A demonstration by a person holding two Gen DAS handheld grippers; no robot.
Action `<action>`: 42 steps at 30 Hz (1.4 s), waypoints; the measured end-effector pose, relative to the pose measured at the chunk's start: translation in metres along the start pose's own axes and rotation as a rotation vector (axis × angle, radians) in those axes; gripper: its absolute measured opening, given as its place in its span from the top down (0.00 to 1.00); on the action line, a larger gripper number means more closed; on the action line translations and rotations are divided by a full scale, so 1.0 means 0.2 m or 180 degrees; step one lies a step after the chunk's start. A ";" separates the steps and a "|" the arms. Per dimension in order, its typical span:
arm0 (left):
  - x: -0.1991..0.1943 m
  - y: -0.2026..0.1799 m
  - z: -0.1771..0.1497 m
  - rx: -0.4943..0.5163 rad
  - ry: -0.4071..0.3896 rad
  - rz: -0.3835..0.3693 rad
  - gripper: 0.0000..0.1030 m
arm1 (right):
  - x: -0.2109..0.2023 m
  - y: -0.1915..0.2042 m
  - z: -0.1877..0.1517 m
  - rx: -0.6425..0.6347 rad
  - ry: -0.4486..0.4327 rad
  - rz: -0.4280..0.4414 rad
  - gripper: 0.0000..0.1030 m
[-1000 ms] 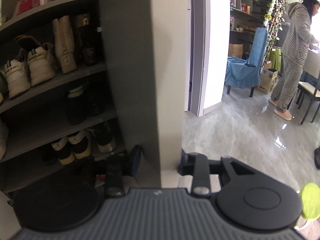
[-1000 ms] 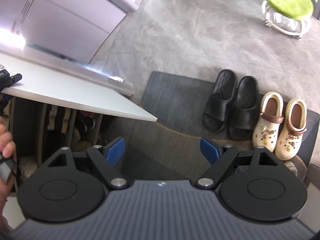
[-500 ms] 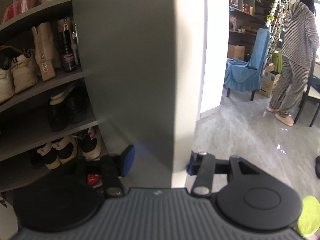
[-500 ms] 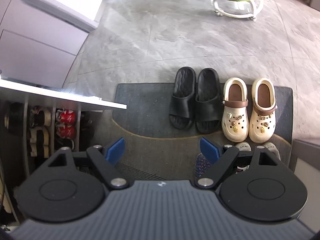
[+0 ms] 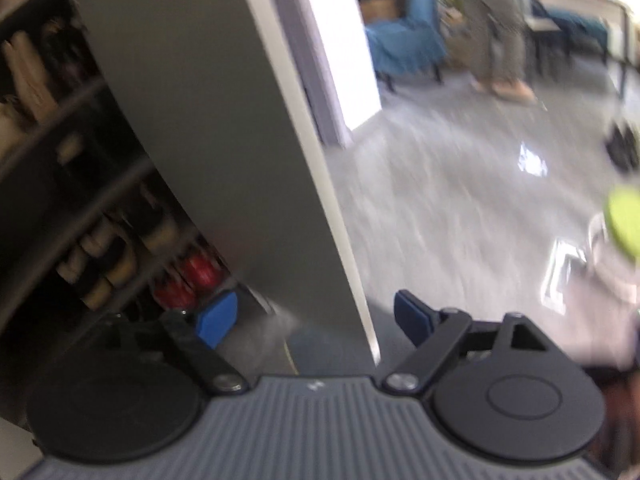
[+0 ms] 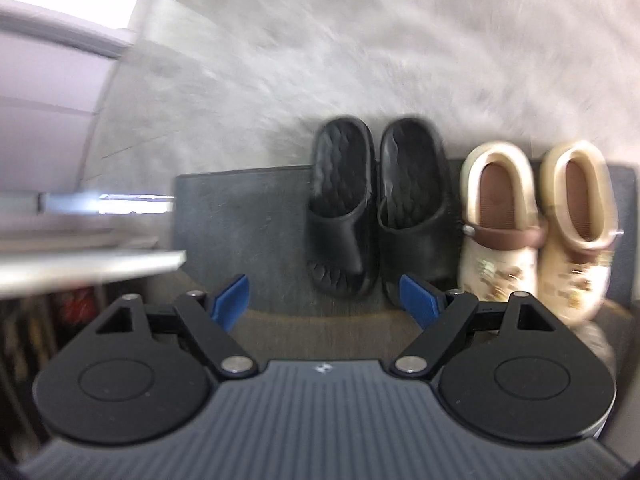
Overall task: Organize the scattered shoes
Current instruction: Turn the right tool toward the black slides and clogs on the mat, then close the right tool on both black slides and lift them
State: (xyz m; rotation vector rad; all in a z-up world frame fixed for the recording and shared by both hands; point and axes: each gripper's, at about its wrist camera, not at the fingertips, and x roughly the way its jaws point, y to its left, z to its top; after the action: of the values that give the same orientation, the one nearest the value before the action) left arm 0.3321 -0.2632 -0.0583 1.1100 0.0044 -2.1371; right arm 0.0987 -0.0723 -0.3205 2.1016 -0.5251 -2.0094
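In the right wrist view a pair of black slides (image 6: 376,208) stands side by side on a dark mat (image 6: 240,216), with a pair of cream clogs (image 6: 536,224) to their right. My right gripper (image 6: 326,304) hangs open above the mat, just short of the slides' toes, nothing between its fingers. In the blurred left wrist view my left gripper (image 5: 308,320) straddles the edge of the open cabinet door (image 5: 224,128); its jaws are opening and the pads stand off the door. Shelves (image 5: 80,216) with several shoes, a red pair (image 5: 188,280) lowest, lie left of the door.
Grey marble floor (image 5: 460,200) spreads to the right, with a lime-green stool (image 5: 624,232) at the edge. A person in striped clothes (image 5: 492,20) stands far back near a blue chair (image 5: 404,40). The white door edge (image 6: 92,268) juts in from the left in the right wrist view.
Both grippers have dropped toward the floor. The left jaws, shut on the door edge before, have spread off it. The slides and clogs now fill much more of the right wrist view.
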 end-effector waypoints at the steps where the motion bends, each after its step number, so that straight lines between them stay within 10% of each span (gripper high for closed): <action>1: 0.04 -0.01 -0.10 -0.0135 0.0019 -0.0081 0.15 | 0.16 -0.01 0.05 0.0068 0.0045 -0.0105 0.18; 8: 0.40 -0.11 -0.52 -0.0164 0.0384 -0.0281 0.16 | 0.96 -0.07 0.19 0.0334 0.0442 -0.0751 0.18; 20: 0.41 0.02 -0.62 -0.0442 0.0730 -0.0405 0.15 | 1.04 -0.05 0.12 0.0061 0.1007 -0.0783 0.19; 26: 0.41 0.03 -0.57 -0.0408 0.0681 -0.0250 0.15 | 0.93 0.02 0.09 -0.0047 0.0663 -0.0827 0.82; 32: 0.35 0.09 -0.49 -0.0209 0.0618 0.0010 0.15 | 0.66 0.05 -0.05 -0.0237 0.0315 -0.0679 0.82; 42: 0.06 0.47 -0.23 0.0268 0.0466 0.0399 0.15 | -0.10 0.44 -0.62 -0.1953 0.0417 -0.0597 0.84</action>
State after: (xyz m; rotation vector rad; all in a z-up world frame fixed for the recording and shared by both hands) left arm 0.4157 -0.3265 -0.0666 1.2799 -0.0859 -1.9570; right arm 0.2105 -0.1586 -0.2620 1.9114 0.2931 -1.7894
